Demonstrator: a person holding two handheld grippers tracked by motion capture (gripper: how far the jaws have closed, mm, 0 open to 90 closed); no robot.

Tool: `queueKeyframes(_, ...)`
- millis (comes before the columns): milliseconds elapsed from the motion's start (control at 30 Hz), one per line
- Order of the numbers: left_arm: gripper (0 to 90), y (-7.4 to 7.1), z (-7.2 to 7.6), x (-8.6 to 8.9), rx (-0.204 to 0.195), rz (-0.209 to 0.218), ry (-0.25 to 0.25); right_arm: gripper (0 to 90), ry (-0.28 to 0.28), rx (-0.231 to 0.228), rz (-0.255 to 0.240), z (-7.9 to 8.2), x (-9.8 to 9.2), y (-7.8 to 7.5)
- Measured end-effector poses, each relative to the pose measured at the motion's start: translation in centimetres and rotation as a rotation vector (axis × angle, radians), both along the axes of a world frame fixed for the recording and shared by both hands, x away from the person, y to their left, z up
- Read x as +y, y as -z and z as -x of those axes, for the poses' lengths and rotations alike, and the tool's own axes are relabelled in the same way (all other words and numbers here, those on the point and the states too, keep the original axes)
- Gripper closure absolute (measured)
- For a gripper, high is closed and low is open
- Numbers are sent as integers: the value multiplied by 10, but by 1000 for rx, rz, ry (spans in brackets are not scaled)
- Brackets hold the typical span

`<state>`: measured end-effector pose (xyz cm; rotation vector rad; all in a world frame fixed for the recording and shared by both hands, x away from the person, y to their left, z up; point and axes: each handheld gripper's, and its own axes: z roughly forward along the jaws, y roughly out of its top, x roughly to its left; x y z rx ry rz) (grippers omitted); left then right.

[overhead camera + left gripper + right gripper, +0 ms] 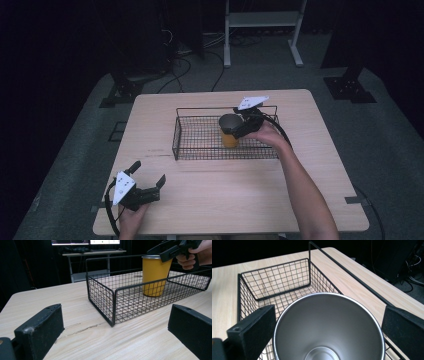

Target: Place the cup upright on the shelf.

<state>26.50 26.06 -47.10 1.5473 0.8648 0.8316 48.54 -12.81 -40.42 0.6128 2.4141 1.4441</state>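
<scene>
The wooden table (pixel 240 200) carries a black wire basket (pixel 200 145), taken here as the landmark. A yellow metal cup (pixel 229 131) stands upright on the basket floor, near its middle and towards the far rail.

The right gripper (pixel 240 126) is at the cup's rim. In the right gripper view its jaws stand wide apart on either side of the cup (pixel 328 327), with a gap showing at the right jaw, so nothing is gripped. I judge the step to be either placing or taking up the cup at the basket. The next move calls for a straight vertical lift, since the basket's tall end frame (pixel 309 262) and side rails fence it in.

The left gripper (pixel 148 181), jaws wide open and empty, rests near the table's front edge, well apart from the basket, with open tabletop between.
</scene>
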Motion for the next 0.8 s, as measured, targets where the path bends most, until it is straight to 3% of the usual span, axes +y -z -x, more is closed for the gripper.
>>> queueKeyframes(567,0,0,2,0,-8,-5,5,0,-14,-58,-65,20,-17,-34)
queueKeyframes(800,0,0,2,0,-7,-5,5,0,-18,-57,-76,28,-25,-43)
